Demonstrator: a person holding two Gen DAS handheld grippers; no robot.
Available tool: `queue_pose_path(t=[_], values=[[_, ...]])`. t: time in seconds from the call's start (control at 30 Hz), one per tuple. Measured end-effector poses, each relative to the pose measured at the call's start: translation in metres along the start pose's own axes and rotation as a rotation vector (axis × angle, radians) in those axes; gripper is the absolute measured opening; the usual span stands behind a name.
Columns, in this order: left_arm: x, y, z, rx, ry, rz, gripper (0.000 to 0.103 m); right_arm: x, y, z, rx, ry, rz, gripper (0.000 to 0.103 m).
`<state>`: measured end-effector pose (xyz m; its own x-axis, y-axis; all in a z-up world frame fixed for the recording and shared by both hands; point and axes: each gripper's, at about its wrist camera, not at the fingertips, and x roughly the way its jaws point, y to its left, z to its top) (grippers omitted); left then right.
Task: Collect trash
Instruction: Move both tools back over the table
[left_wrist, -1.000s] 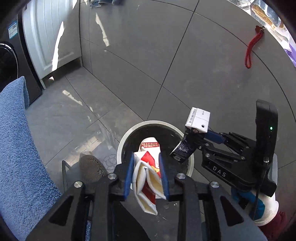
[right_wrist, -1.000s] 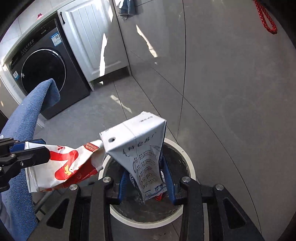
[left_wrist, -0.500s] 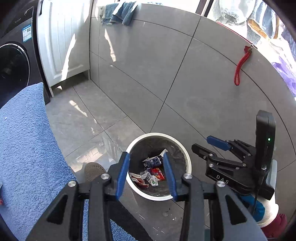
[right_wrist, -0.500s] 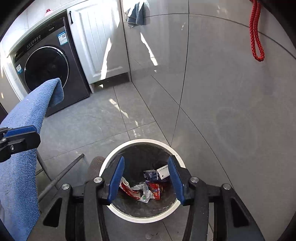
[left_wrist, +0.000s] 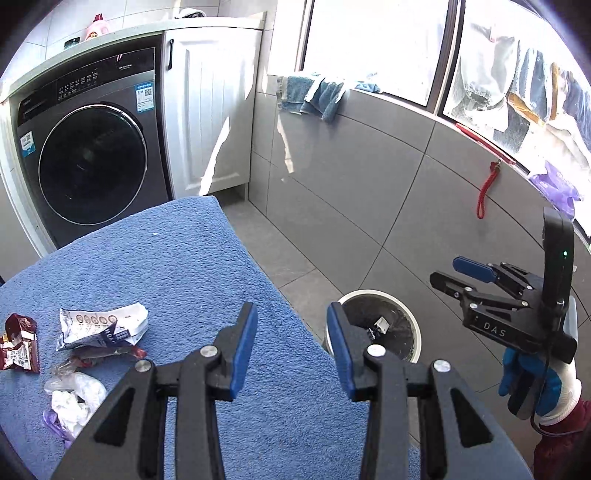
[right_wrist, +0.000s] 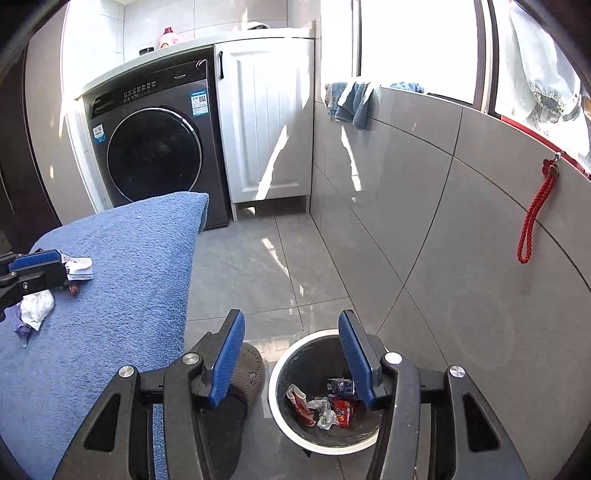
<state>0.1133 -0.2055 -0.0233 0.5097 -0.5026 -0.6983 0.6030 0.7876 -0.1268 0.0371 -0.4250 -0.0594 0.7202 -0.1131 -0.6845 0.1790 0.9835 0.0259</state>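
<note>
My left gripper (left_wrist: 291, 310) is open and empty above the right edge of a blue towel-covered surface (left_wrist: 166, 266). On the towel's left lie a silver-white wrapper (left_wrist: 103, 325), a dark red wrapper (left_wrist: 18, 347) and crumpled white tissue (left_wrist: 74, 402). The white-rimmed trash bin (left_wrist: 373, 293) stands on the floor below to the right. My right gripper (right_wrist: 291, 317) hovers over the bin (right_wrist: 273, 387), its jaws opening with nothing between them. Cartons and wrappers (right_wrist: 332, 402) lie inside the bin. The right gripper (left_wrist: 447, 271) also shows in the left wrist view, the left gripper (right_wrist: 61, 267) in the right wrist view.
A dark washing machine (left_wrist: 92, 158) and a white cabinet (left_wrist: 210, 110) stand at the back. A grey tiled wall runs along the right with a red cord (left_wrist: 485, 195) and blue cloths (left_wrist: 310, 92) on its ledge. A brown slipper (right_wrist: 251, 365) lies beside the bin. A gloved hand (left_wrist: 532, 380) holds the right gripper.
Both grippers let go of their packaging, a red-white wrapper and a white carton, which now lie in the bin. Both opened and rose; the left swung over the towel.
</note>
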Motion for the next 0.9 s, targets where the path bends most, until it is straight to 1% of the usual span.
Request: queue_pose_path(t=[0.03, 0.07, 0.1, 0.27, 0.43, 0.6, 0.7, 0.8, 0.9], values=[[-0.011, 0.011, -0.003, -0.010, -0.015, 0.015, 0.043, -0.004, 0.007, 0.002, -0.009, -0.007, 0.004, 0.051], [-0.020, 0.021, -0.006, -0.022, -0.028, 0.029, 0.050, -0.008, 0.015, 0.004, -0.018, -0.015, 0.007, 0.051], [-0.030, 0.031, -0.009, -0.035, -0.042, 0.043, 0.052, -0.011, 0.021, 0.006, -0.026, -0.022, 0.010, 0.052], [-0.068, 0.087, -0.029, -0.104, -0.090, 0.123, 0.052, -0.025, 0.053, 0.013, -0.053, -0.042, 0.039, 0.052], [-0.096, 0.139, -0.056, -0.181, -0.099, 0.157, 0.052, -0.027, 0.088, 0.021, -0.086, -0.047, 0.070, 0.052], [-0.122, 0.172, -0.080, -0.235, -0.128, 0.161, 0.052, -0.029, 0.114, 0.027, -0.098, -0.058, 0.095, 0.052], [-0.131, 0.183, -0.089, -0.266, -0.140, 0.139, 0.052, -0.029, 0.129, 0.030, -0.114, -0.059, 0.108, 0.052], [-0.125, 0.190, -0.099, -0.295, -0.121, 0.101, 0.052, -0.028, 0.144, 0.030, -0.133, -0.053, 0.121, 0.052], [-0.106, 0.190, -0.108, -0.317, -0.081, 0.068, 0.052, -0.021, 0.155, 0.030, -0.148, -0.038, 0.131, 0.052]])
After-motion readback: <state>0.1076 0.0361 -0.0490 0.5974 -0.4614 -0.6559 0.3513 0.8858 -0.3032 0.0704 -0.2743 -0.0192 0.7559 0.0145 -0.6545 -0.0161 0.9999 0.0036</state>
